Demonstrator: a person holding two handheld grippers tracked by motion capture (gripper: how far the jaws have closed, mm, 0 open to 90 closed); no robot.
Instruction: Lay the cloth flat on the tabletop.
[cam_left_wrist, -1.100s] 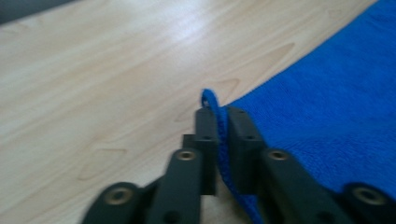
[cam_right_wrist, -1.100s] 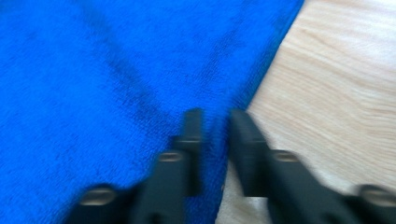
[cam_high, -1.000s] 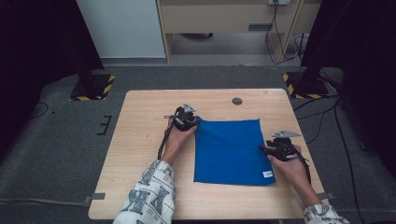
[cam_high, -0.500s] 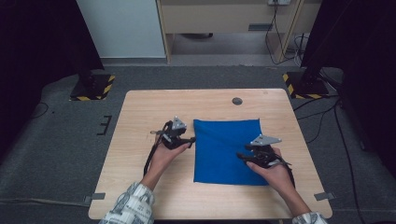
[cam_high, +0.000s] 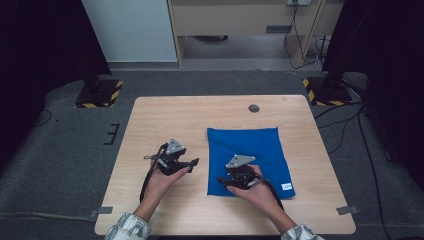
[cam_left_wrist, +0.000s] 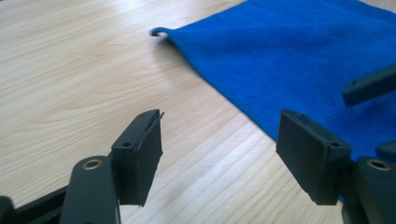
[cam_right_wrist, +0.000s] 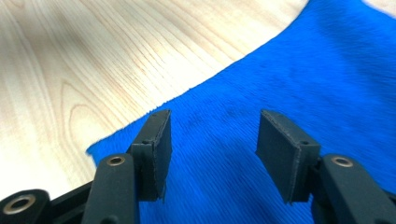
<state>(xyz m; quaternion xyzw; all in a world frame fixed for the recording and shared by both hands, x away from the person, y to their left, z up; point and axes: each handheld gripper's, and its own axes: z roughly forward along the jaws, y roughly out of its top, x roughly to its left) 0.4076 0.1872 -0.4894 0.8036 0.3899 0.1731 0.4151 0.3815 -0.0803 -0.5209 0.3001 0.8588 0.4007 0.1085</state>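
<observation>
Blue cloth (cam_high: 250, 155) is being approached, centre-right of frame; R gripper (cam_high: 223, 179) is being held over its lower-left corner, L gripper (cam_high: 194, 162) just left of its edge; both jaws apart, empty, L's just opened.

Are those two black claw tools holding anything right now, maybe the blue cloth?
Nothing is held. The left gripper is open over bare table, and the right gripper is open above the blue cloth.

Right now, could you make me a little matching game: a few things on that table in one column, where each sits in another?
Things:
1. blue cloth
2. left gripper
3. right gripper
4. dark round spot

Places:
A. over the cloth's near left corner
B. far edge of the table
C. right half of the table
D. over bare wood, left of the cloth

Pairs: 1-C, 2-D, 3-A, 4-B
</observation>
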